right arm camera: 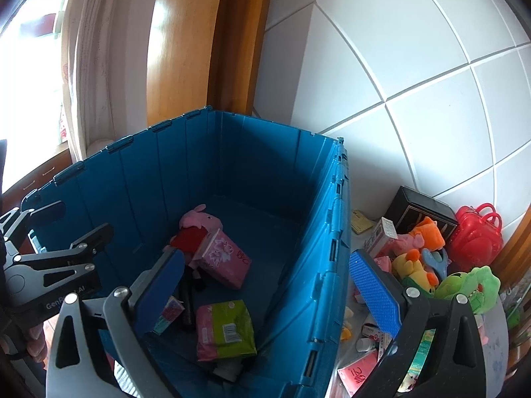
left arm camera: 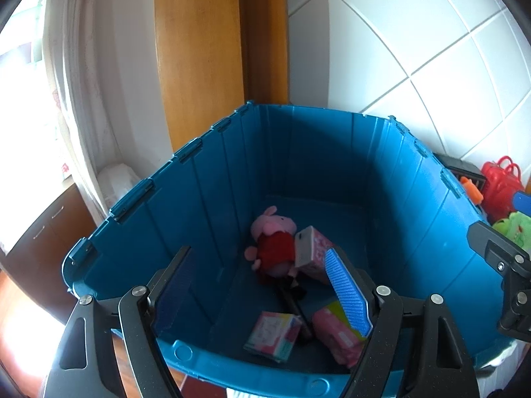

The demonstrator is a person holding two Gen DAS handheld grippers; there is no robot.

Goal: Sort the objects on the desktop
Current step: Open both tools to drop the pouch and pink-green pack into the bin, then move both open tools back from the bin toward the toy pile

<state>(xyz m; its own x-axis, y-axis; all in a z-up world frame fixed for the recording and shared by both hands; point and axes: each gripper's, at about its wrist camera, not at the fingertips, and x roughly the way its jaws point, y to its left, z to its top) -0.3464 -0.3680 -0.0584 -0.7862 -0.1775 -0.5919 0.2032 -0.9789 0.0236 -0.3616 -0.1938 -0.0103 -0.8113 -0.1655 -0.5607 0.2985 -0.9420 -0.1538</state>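
A deep blue storage bin (left arm camera: 205, 182) (right arm camera: 318, 232) holds a pink pig plush (left arm camera: 273, 242) (right arm camera: 195, 222), a pink tissue box (left arm camera: 312, 248) (right arm camera: 225, 258), a pink and green tissue pack (right arm camera: 229, 328) (left arm camera: 335, 331), a small pink carton (left arm camera: 273, 335) and a black stick (left arm camera: 293, 305). My left gripper (left arm camera: 262, 295) hangs open above the bin's near rim, nothing between its fingers. My right gripper (right arm camera: 268, 295) is open wide, straddling the bin's right wall, and holds nothing. The left gripper (right arm camera: 53, 258) also shows at the left of the right wrist view.
To the right of the bin lies a pile of toys: a red plastic bag (right arm camera: 478, 232) (left arm camera: 501, 185), a green plush (right arm camera: 471, 285), a yellow and orange plush (right arm camera: 415, 265), a black box (right arm camera: 418, 212) and small cartons (right arm camera: 381, 235). White tiled wall behind; wooden door frame (left arm camera: 199, 49) at the back.
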